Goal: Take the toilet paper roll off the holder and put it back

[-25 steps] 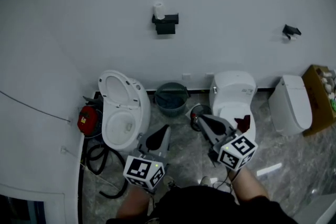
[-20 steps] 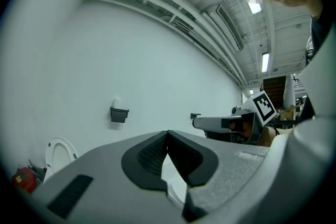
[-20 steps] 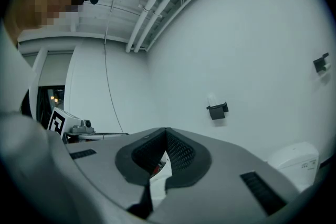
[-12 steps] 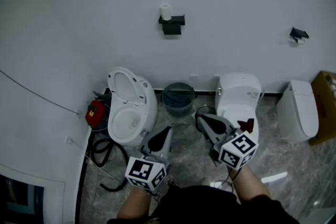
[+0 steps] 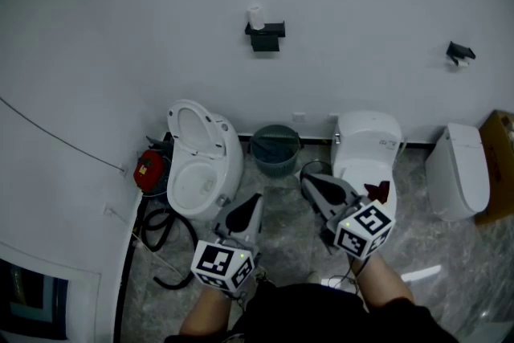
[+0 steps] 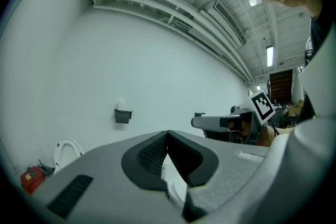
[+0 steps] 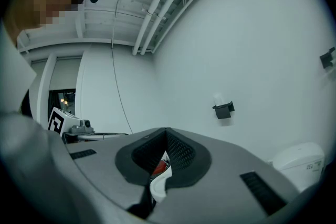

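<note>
- Both grippers hang low in front of the person. The left gripper has its jaws pressed fully together with nothing between the pads. The right gripper is likewise closed tight and empty.
- The toilet paper roll stands upright on its black holder on the white wall. It is well ahead of and above both sets of jaws, with neither near it.
- In the left gripper view the roll lies up and to the left of where the jaws meet. In the right gripper view it lies up and to the right, so it falls between the lines of the two tools.
- Over the past second the head view has slid. The holder, the open-lidded toilet and the bin have all drifted rightward in the picture. The grippers have kept their places at the bottom of it, and their jaws have not parted.
- Reading: the person appears to be settling into position facing the wall, and the task proper has not started. The roll is not yet lifted, and a gripper would first need to open and rise to the holder.
</note>
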`<action>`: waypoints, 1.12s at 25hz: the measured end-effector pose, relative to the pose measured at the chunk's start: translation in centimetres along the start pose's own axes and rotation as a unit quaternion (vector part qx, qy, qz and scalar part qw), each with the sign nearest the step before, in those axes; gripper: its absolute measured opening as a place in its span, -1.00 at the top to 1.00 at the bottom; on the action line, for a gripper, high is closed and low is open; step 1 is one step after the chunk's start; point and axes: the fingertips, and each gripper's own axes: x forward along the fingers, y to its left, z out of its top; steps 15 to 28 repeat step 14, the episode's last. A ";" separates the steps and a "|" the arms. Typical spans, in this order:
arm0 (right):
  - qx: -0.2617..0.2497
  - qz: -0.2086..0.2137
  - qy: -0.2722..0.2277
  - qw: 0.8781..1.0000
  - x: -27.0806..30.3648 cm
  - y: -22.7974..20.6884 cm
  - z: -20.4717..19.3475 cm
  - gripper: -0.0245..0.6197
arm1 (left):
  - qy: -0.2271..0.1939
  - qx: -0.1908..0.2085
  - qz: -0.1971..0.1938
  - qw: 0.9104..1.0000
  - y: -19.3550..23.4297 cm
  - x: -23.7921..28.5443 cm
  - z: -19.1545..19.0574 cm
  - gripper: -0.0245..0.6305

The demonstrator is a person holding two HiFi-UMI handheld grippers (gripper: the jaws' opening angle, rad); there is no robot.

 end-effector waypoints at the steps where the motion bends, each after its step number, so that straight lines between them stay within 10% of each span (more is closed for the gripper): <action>1: 0.001 0.000 0.000 1.000 -0.1 -0.1 0.0 0.93 | 0.000 0.000 0.000 1.000 -0.1 0.1 0.0 0.92; 28: -0.002 -0.002 -0.001 1.000 -0.3 -0.1 0.1 0.93 | -0.003 -0.001 -0.002 1.000 -0.3 0.0 0.1 0.92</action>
